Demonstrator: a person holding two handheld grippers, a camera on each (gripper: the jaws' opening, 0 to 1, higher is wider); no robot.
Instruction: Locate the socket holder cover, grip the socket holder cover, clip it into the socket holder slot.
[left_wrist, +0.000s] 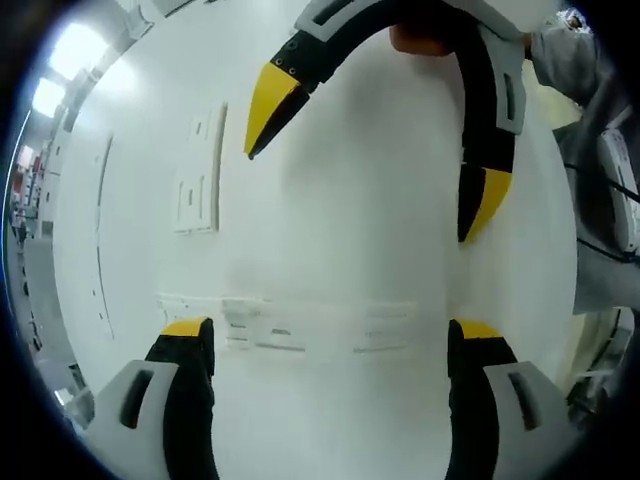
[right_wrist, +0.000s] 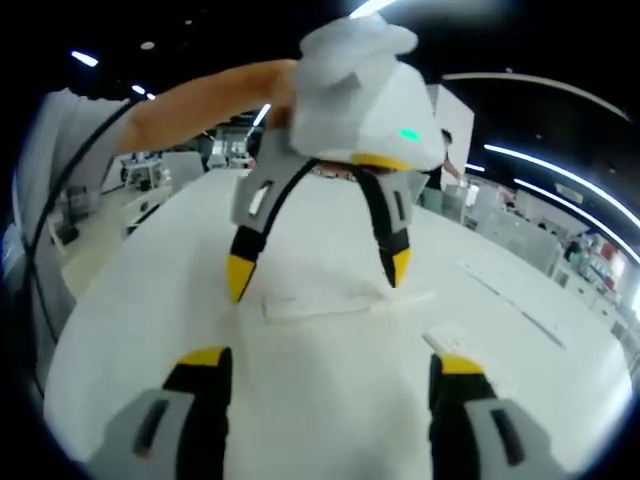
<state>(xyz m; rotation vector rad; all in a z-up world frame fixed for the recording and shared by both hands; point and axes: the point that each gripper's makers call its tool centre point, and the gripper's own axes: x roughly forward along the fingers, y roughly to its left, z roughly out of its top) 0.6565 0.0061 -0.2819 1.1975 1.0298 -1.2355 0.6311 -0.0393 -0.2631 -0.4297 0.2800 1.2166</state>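
A wide white bench (left_wrist: 360, 420) spreads under both views, pale parts barely standing out against it. In the left gripper view, the long white socket holder (left_wrist: 300, 325) lies flat across the bench just ahead of the left gripper (left_wrist: 330, 335), stretching between its two yellow-tipped jaws, which stand wide apart and hold nothing. Further out and to the left sits the white rectangular socket holder cover (left_wrist: 200, 170), flat on the bench, well clear of the holder and untouched. The right gripper (left_wrist: 375, 175) reaches in from the top of that view, jaws spread, empty, one yellow tip pointing down near the cover.

Over in the right gripper view, the right gripper (right_wrist: 330, 365) shows its own jaws released, nothing between them. The left gripper (right_wrist: 318, 268) faces it, hovering just above the socket holder (right_wrist: 345, 303), a thin white strip on the bench (right_wrist: 320, 420). A bare forearm (right_wrist: 200, 100) runs back from it.
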